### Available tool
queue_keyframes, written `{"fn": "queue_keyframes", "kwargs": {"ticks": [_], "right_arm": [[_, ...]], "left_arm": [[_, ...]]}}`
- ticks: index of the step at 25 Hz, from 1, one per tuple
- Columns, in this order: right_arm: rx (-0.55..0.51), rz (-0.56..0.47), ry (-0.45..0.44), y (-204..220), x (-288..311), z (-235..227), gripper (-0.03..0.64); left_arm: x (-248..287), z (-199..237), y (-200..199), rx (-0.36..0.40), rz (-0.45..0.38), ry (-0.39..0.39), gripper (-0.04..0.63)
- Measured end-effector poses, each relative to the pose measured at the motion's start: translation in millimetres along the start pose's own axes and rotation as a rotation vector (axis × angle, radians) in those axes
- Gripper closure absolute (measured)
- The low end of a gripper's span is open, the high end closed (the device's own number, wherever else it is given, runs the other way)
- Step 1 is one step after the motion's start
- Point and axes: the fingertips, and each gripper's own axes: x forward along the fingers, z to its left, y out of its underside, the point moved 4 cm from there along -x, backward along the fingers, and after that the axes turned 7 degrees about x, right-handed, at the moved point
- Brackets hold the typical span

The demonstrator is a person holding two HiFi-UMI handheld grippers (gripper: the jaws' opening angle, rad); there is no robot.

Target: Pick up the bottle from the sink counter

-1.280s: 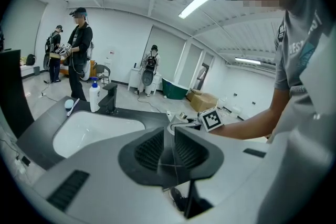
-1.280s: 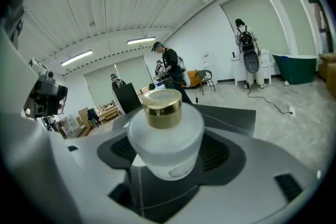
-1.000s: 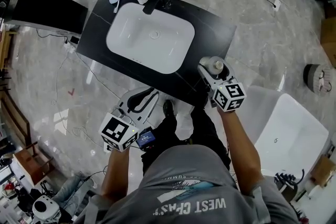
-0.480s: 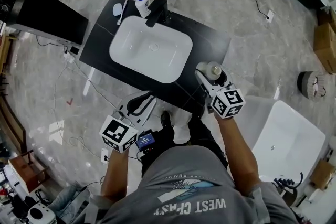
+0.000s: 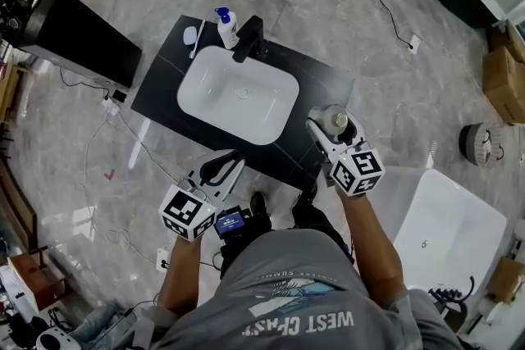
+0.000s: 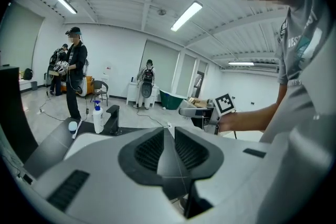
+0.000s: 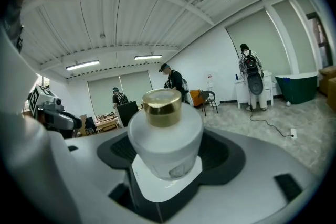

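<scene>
A round white bottle [image 7: 165, 136] with a gold cap sits clamped between the dark pads of my right gripper [image 7: 167, 157]. In the head view the same bottle [image 5: 331, 120] is held upright just off the right end of the black sink counter [image 5: 316, 94]. My left gripper [image 5: 217, 170] hangs low in front of the counter's near edge, its jaws pressed together with nothing between them. In the left gripper view the two ribbed pads [image 6: 149, 150] meet along a thin line.
A white basin [image 5: 238, 94] fills the counter, with a black tap [image 5: 248, 37], a blue-pump soap bottle [image 5: 227, 29] and a toothbrush [image 5: 197, 38] behind it. A white bathtub [image 5: 447, 229] stands at my right. A black panel [image 5: 78, 37] and cables lie at the left. People stand in the background.
The head camera has drawn back a little, so the counter looks smaller and higher in the picture. The right gripper keeps the bottle raised beside the counter's right end. The left gripper has barely shifted.
</scene>
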Motion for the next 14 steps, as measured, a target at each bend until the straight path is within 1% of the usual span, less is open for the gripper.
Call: {"fn": "queue_keyframes", "kwargs": {"ticks": [9,14], "right_arm": [[-0.05,-0.041,0.022,-25,-22,9,0.281],[-0.06,-0.058,0.029,-33,-39,18,0.281]], "left_arm": [[-4,5,-4,0.029,-0.024,0.001,0.528],[-10,0,-8,0.04,-0.036,0.013,0.528]]}}
